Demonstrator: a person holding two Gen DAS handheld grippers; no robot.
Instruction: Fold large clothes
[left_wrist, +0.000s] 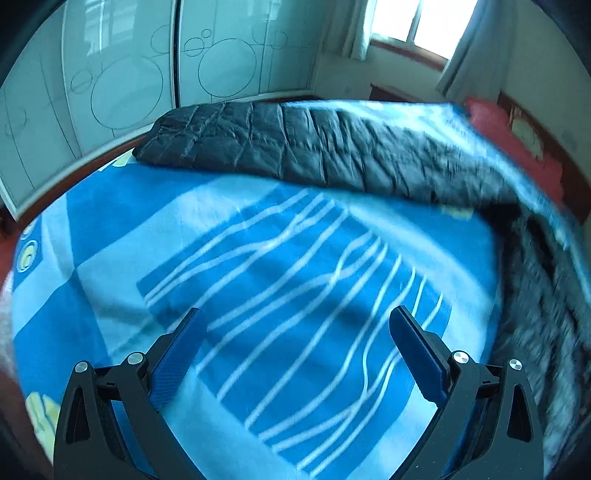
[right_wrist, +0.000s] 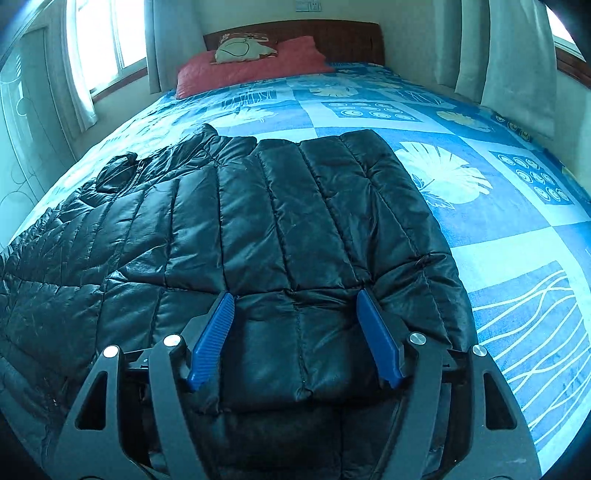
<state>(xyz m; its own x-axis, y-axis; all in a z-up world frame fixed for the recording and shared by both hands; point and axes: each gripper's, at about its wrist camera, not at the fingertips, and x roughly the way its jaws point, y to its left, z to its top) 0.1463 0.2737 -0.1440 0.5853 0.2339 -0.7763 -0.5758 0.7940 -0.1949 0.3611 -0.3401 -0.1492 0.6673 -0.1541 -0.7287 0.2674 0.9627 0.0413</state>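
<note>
Ahead of my left gripper (left_wrist: 295, 328), no readable writing shows anywhere, only wavy white lines on the blue bedspread (left_wrist: 110, 229). My jaws stand wide with nothing between them, over bare bedspread. The black puffer jacket (left_wrist: 295, 147) lies well beyond them across the bed, its right part blurred.

Under my right gripper (right_wrist: 295, 306), no label or brand is legible. The jaws stand wide, straddling the jacket's near quilted edge, which lies between both blue fingers (right_wrist: 210, 343). A red pillow (right_wrist: 251, 72) sits by the headboard (right_wrist: 332, 37).
</note>
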